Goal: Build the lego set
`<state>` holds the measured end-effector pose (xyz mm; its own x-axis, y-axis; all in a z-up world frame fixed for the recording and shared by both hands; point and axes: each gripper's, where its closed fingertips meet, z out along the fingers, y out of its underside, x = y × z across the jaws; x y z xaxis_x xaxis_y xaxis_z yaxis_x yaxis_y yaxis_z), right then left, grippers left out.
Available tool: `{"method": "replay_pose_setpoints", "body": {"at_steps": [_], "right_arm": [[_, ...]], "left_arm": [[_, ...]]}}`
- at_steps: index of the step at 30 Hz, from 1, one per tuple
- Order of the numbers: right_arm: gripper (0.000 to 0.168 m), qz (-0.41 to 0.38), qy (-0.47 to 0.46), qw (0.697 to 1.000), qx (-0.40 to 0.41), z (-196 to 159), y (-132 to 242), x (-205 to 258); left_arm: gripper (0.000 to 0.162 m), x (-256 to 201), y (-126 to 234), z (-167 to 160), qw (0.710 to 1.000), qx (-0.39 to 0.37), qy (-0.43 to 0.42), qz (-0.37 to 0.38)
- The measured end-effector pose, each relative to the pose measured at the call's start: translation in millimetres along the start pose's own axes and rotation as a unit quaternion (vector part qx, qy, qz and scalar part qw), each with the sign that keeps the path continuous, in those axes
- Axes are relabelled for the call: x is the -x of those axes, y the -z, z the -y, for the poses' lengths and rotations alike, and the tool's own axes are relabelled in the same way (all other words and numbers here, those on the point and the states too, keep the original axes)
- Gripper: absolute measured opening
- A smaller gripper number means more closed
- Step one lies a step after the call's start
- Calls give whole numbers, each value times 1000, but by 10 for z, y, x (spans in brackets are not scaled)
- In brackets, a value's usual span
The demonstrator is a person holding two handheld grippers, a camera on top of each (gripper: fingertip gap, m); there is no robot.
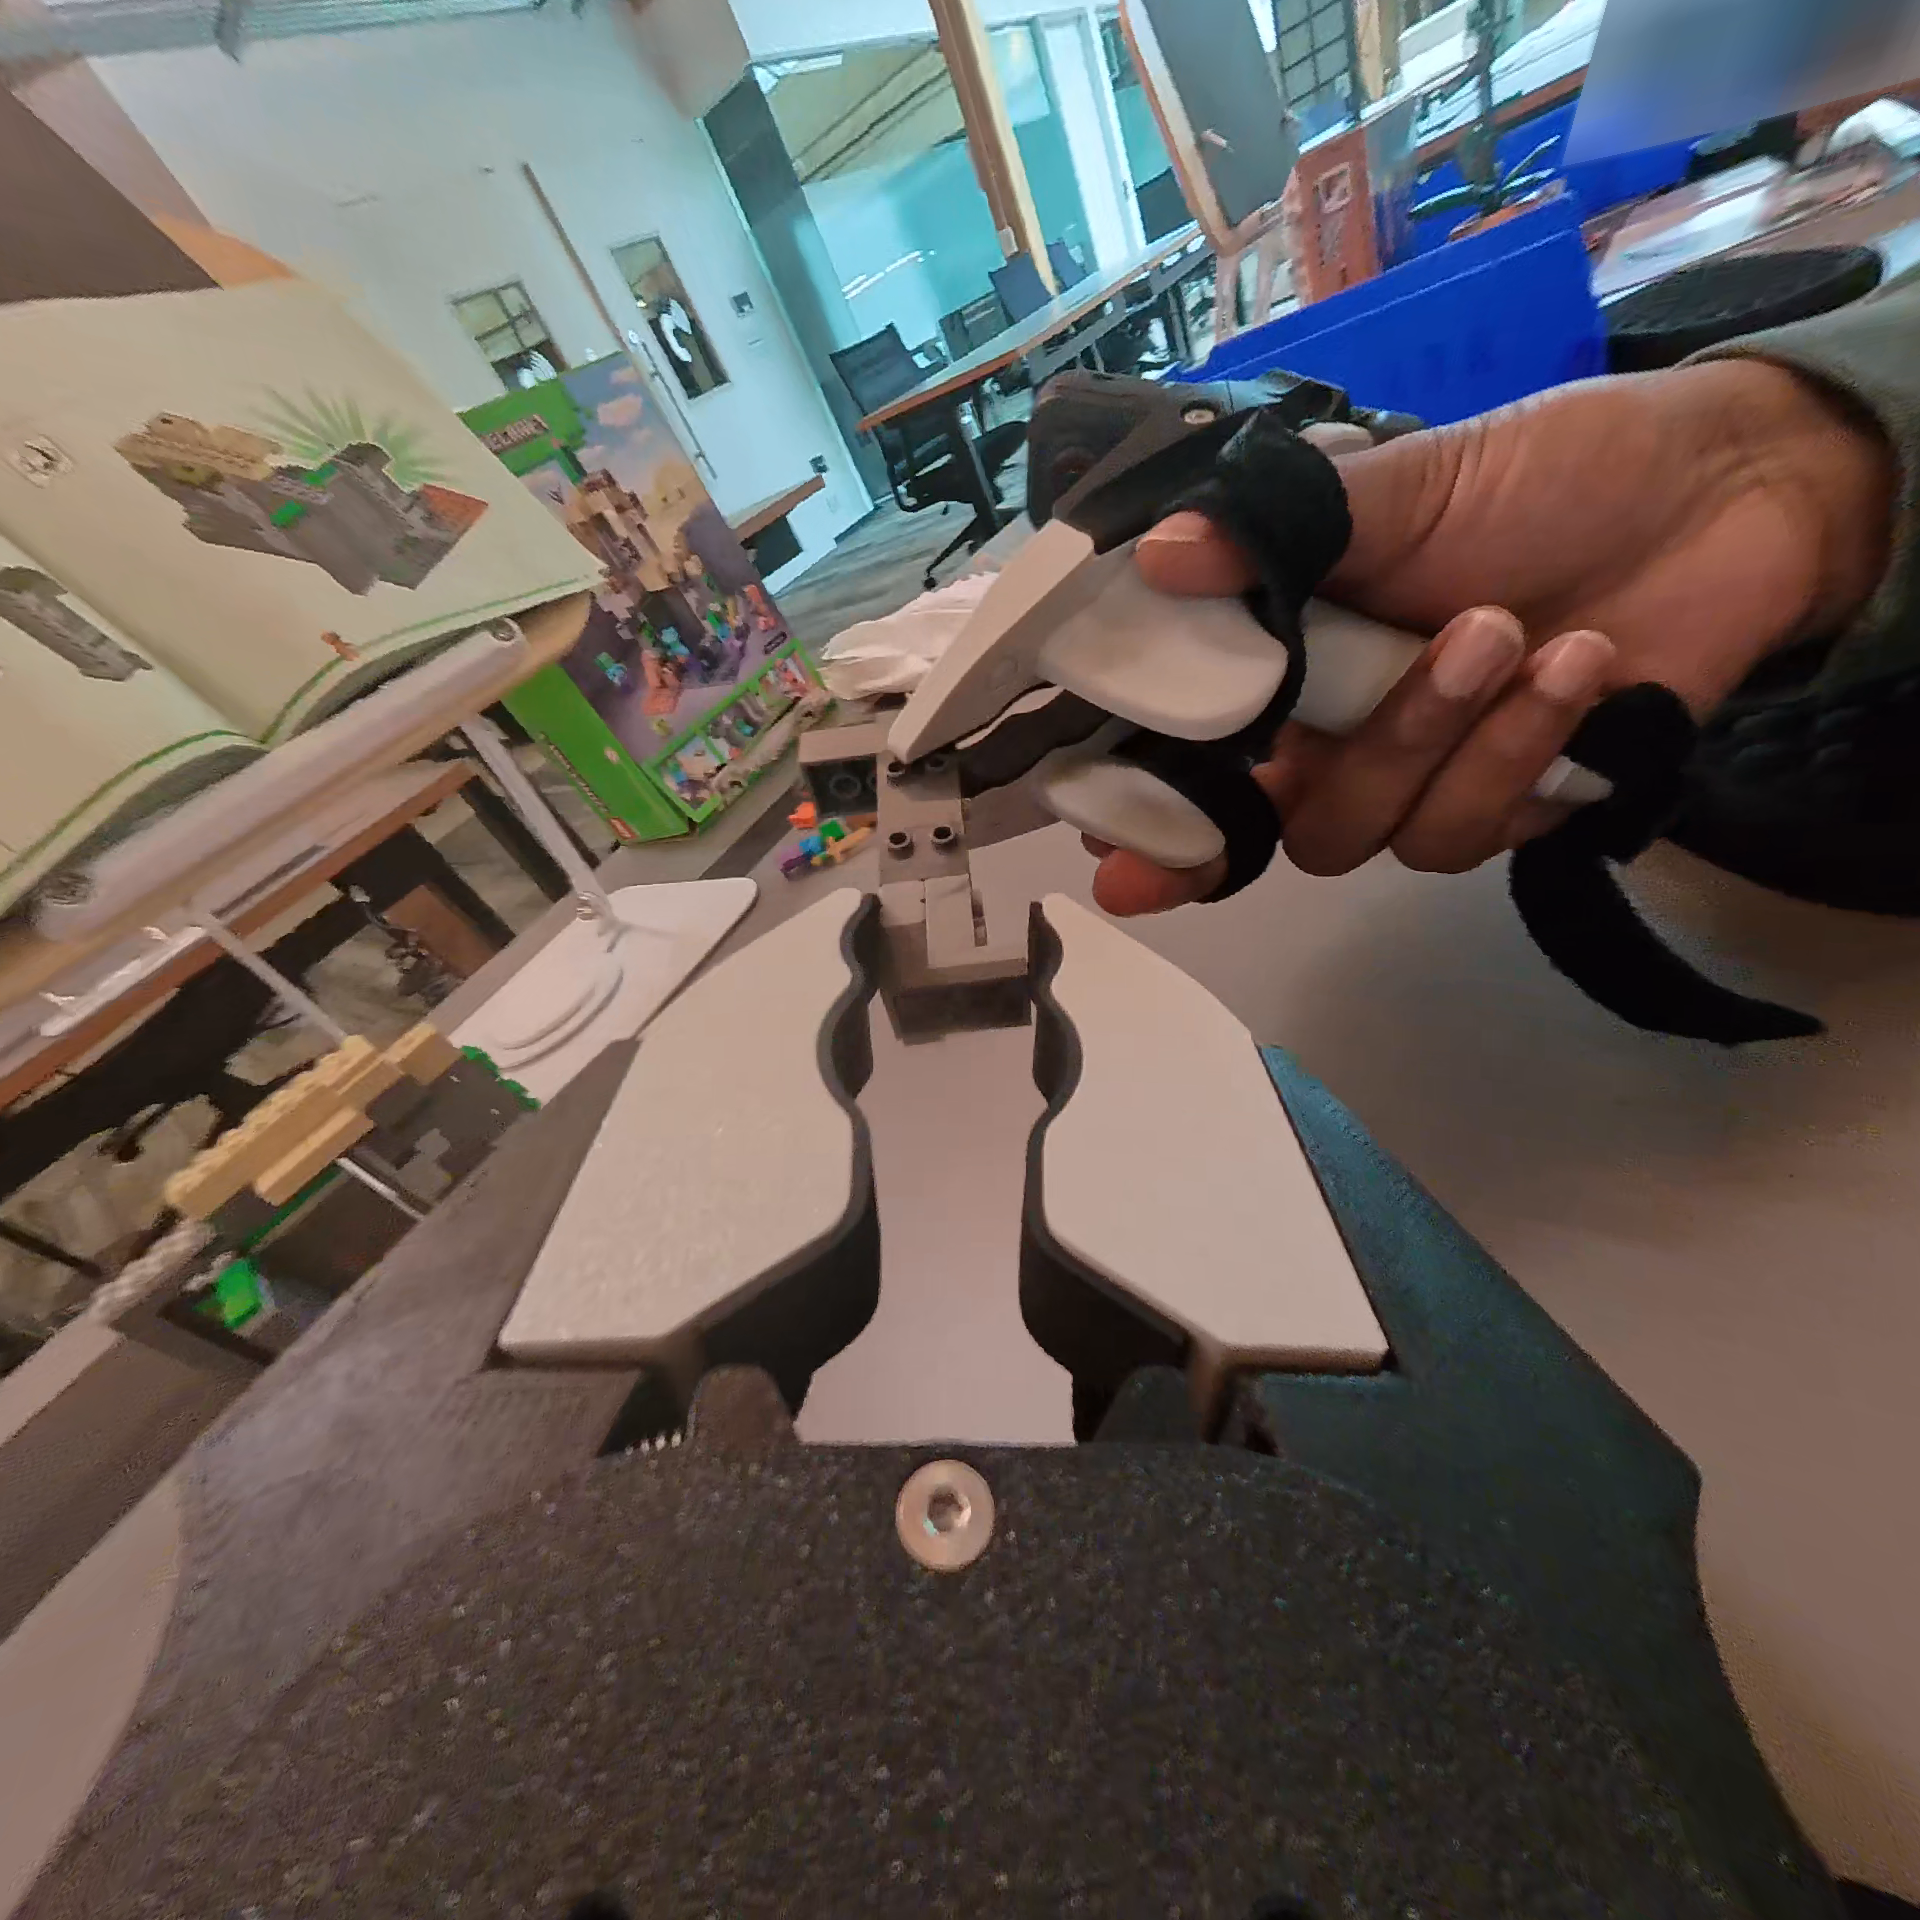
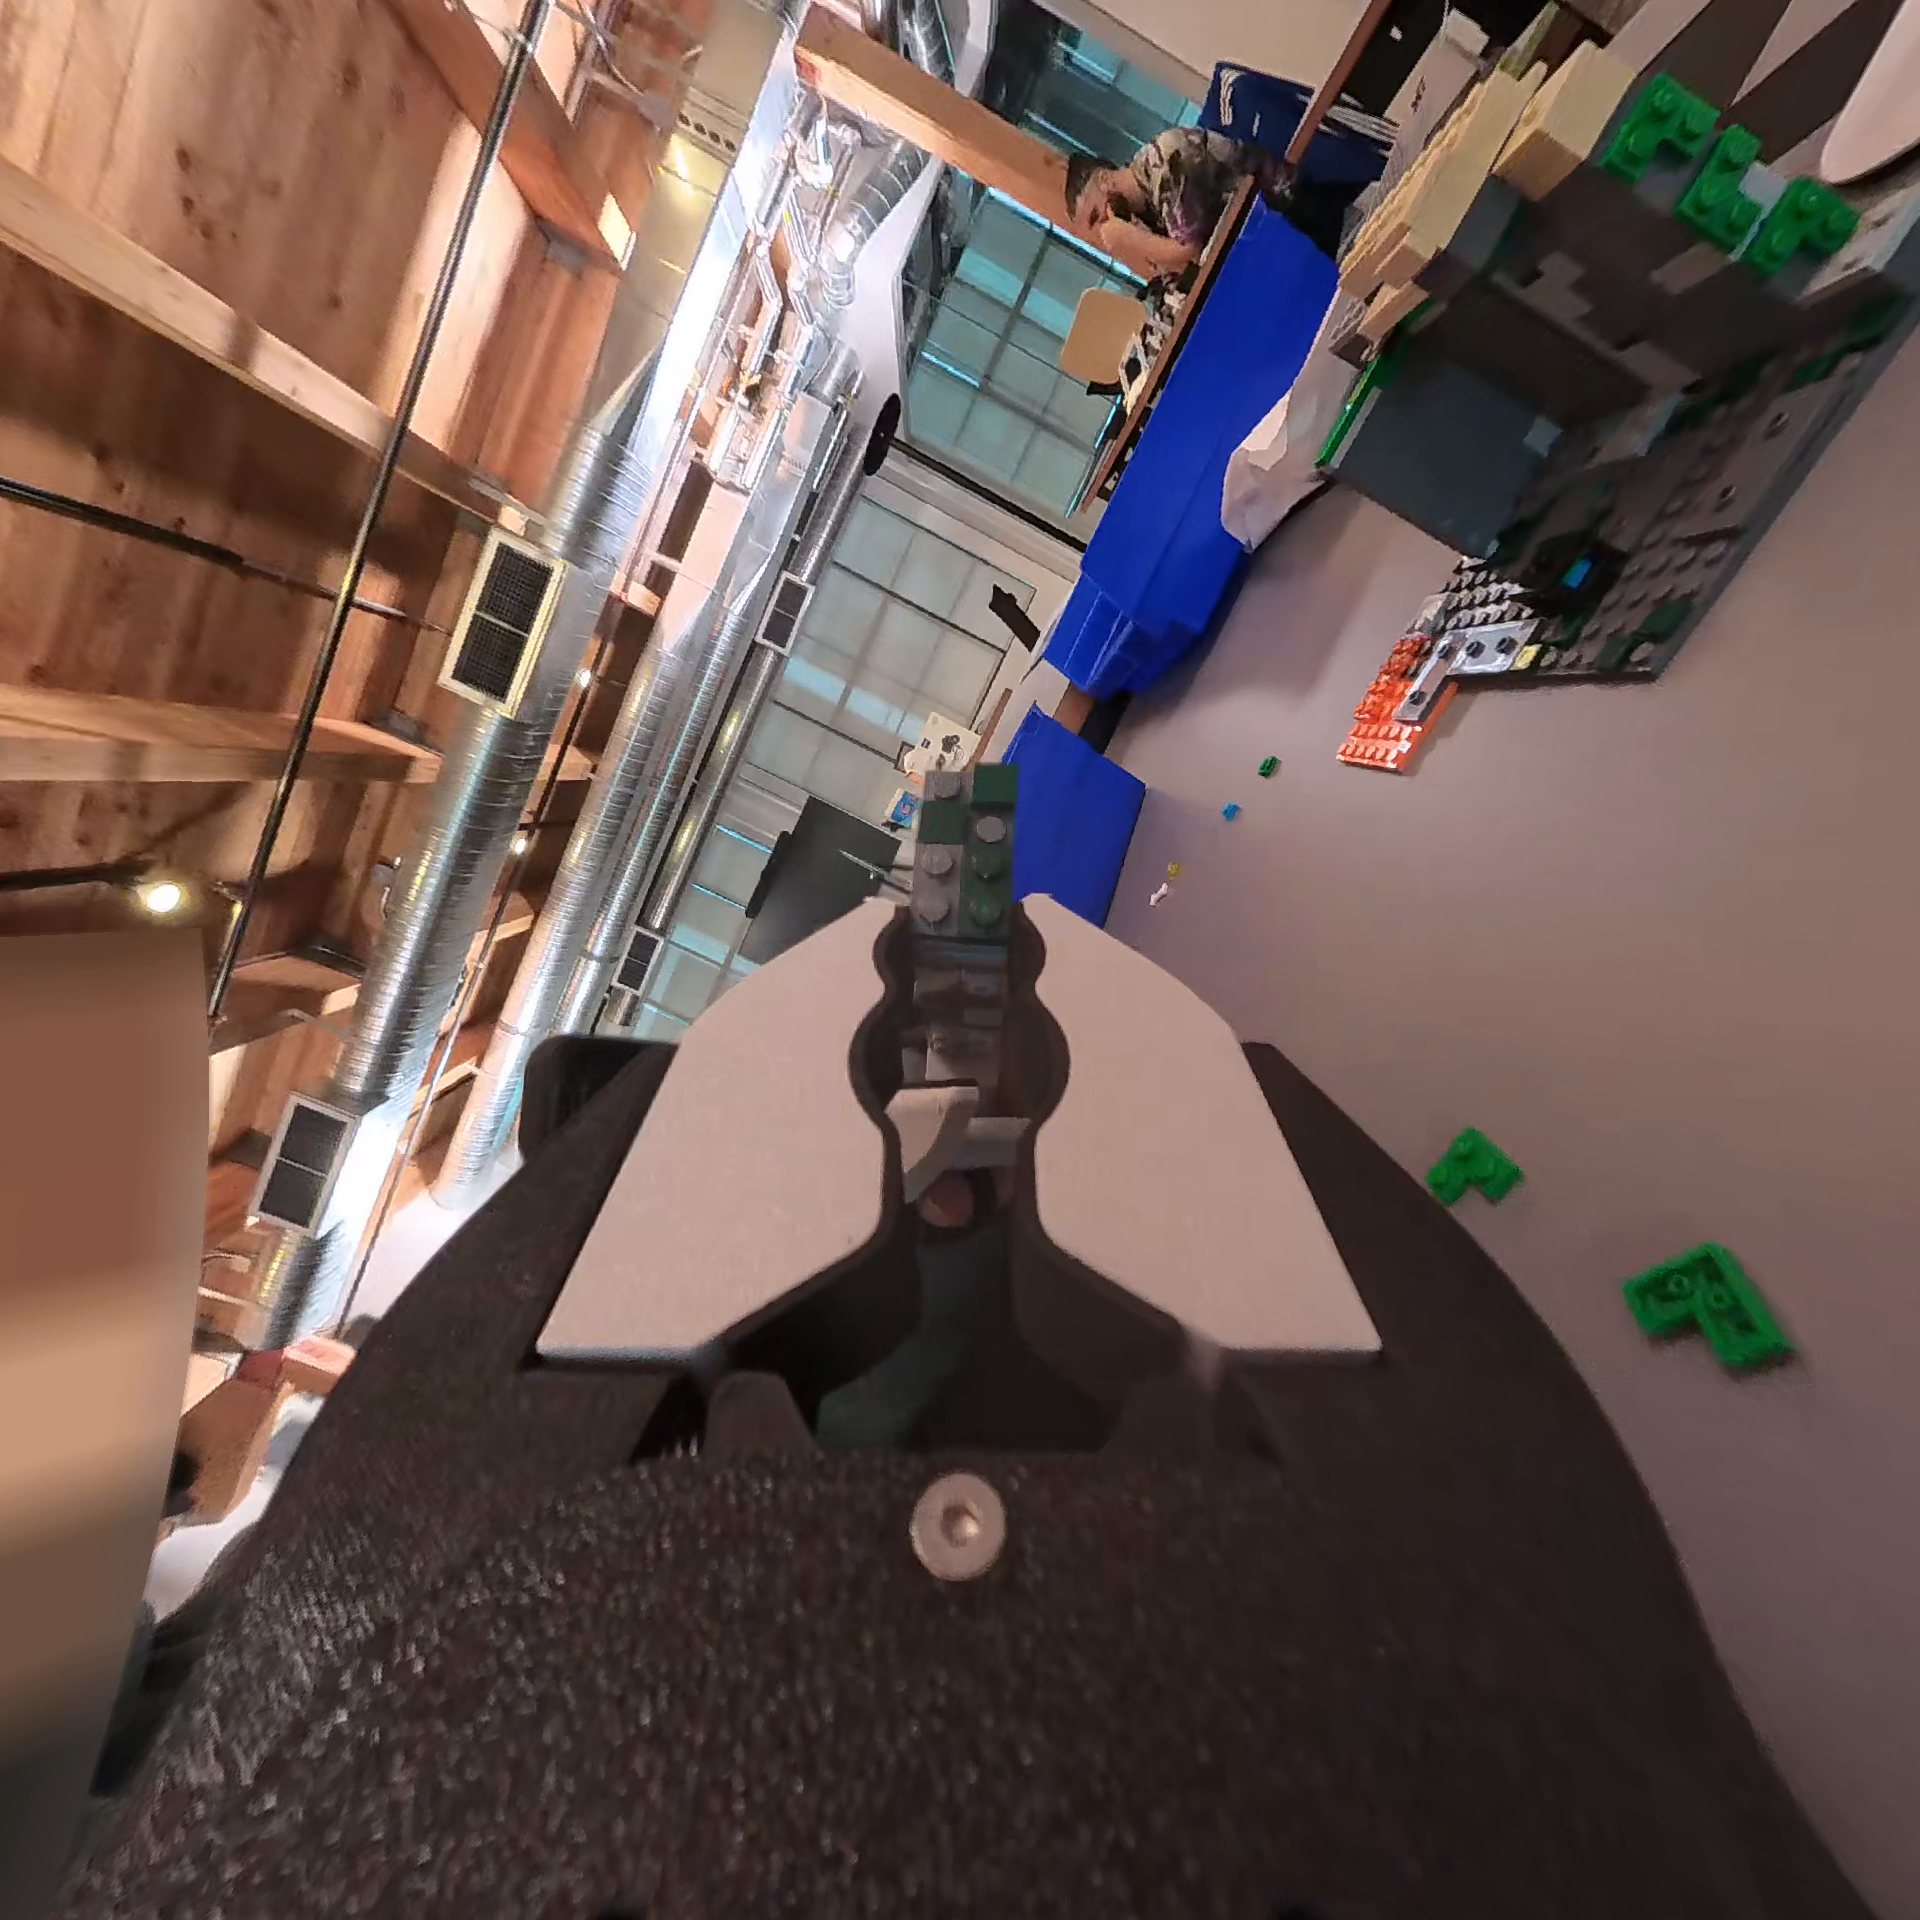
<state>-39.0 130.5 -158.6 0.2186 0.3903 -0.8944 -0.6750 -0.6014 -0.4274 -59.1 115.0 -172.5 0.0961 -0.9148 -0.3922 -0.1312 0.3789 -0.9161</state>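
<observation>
left gripper (image 1: 951, 940): clamped on grey brick stack (image 1: 928, 883) at its lower end | right gripper (image 1: 940, 743): pinched on the stack's top | stack: lifted, green box (image 1: 665, 623) behind it

a grey table (image 2: 1558, 935) is seen carrying a partly built lego model (image 2: 1590, 343), two loose green l-shaped plates (image 2: 1704, 1304), an orange plate (image 2: 1387, 717), a set box (image 1: 665, 623), and a white stand base (image 1: 644, 935).
</observation>
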Motion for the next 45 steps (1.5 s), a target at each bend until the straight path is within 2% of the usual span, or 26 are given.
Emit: {"method": "replay_pose_setpoints", "body": {"at_steps": [3, 6, 7, 9, 11, 15, 19, 26, 29, 39, 45], "right_arm": [[22, -3, 56, 998, 41, -10, 99, 16], [39, -17, 207, 970, 128, -24, 276, 59], [41, -37, 280, 946, 158, -26, 345, 37], [41, -76, 418, 878, 223, -84, 475, -25], [42, -88, 497, 812, 292, -266, 558, -94], [41, -108, 558, 726, 388, -654, 599, -403], [37, -118, 576, 678, 442, -887, 621, -609], [18, -144, 584, 643, 474, -968, 642, -779], [17, -154, 582, 639, 479, -969, 649, -789], [17, -203, 581, 601, 509, -942, 706, -796], [23, -192, 573, 628, 491, -933, 656, -722]], "left_arm": [[27, -63, 9, 5, 998, -3, 48, -45], [27, -222, 17, -24, 987, 4, 105, -123], [27, -303, 17, -65, 981, 18, 119, -154], [26, -453, 6, -166, 970, 45, 131, -198], [26, -612, -3, -292, 960, 80, 127, -236], [26, -828, -10, -495, 945, 137, 110, -275], [27, -898, 3, -571, 937, 159, 107, -291], [27, -942, 20, -689, 931, 196, 86, -295], [34, -957, 51, -718, 928, 206, 78, -300], [36, -947, 61, -802, 928, 228, 55, -290], [35, -929, 59, -791, 930, 224, 56, -286]]}}
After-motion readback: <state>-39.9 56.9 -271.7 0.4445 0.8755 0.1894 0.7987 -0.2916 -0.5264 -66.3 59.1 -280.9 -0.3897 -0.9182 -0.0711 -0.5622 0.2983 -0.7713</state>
